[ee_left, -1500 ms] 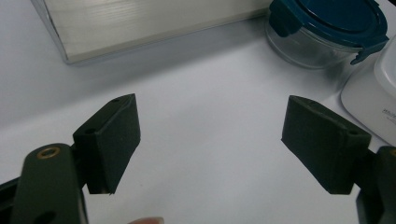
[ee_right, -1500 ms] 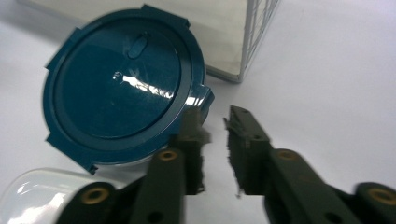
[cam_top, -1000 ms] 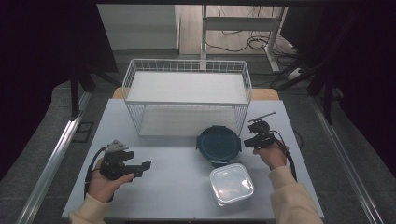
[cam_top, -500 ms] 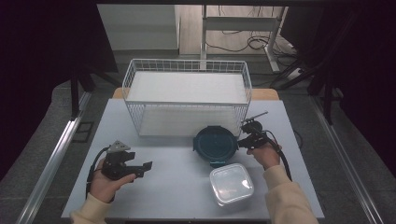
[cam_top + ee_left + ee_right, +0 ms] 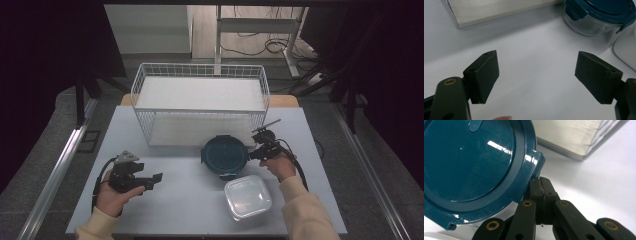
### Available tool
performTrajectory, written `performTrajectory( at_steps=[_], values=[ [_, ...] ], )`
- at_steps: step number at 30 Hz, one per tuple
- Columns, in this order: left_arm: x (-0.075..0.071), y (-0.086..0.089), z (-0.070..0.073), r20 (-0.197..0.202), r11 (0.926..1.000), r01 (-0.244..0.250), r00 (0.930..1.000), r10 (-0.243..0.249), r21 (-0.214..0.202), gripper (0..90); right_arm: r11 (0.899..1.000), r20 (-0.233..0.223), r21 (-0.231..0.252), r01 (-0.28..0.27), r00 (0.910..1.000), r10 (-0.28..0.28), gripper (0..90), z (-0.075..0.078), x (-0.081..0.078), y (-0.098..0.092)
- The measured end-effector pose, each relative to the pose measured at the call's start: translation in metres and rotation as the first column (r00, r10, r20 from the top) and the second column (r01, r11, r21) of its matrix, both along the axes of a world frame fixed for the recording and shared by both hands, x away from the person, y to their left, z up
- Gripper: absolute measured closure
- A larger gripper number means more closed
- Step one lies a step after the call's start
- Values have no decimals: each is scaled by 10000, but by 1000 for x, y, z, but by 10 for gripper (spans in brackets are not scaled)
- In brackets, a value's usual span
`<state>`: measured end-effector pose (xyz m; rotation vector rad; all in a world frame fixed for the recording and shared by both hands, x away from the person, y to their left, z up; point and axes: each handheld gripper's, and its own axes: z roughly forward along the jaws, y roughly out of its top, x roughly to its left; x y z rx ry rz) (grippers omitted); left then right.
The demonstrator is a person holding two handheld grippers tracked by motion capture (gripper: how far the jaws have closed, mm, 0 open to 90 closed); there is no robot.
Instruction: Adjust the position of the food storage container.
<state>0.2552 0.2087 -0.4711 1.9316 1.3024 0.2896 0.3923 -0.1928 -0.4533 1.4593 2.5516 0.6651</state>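
The right gripper has its fingers pressed together with nothing between them, tips tucked just under a latch tab of the round clear-walled container with a dark teal clip-on lid, which sits toward the middle of the pale grey desk, a little right of centre and just in front of the white wire basket at the far edge. I'd judge that container rigid and fairly weighty if the walls are glass, smooth and apt to slip, so a hold on the rim or on a lid tab looks safer than on the glossy flat top; the tabs themselves look like stiff plastic that would flex a little. The left gripper rests near the left front of the desk with its fingers wide apart over bare surface. A square clear plastic box with a frosted lid lies just nearer the front edge. Whether the tips actually touch the tab is hard to tell, and both containers' contents are hidden under their lids.
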Motion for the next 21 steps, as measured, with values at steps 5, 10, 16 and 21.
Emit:
performTrajectory(
  at_steps=[5, 10, 16, 21],
  values=[
    [0, 0, 0, 4, 10000, 13, 10000, -13, 21, 189, 9995, -91, 87, -303, 9995, 304, 899, 0, -1, 5],
    [0, -1, 0, -8, 10000, 9, 10000, -9, 24, 189, 9978, -162, 176, -642, 9978, 645, 899, 0, -1, 10],
    [0, -1, -1, -22, 10000, 9, 10000, -9, 41, 189, 9938, -189, 321, -1060, 9941, 1067, 898, -1, -3, 17],
    [1, -1, -2, -47, 10000, 20, 10000, -19, 45, 189, 9908, -239, 420, -1285, 9913, 1296, 898, -2, -4, 23]
  ],
)
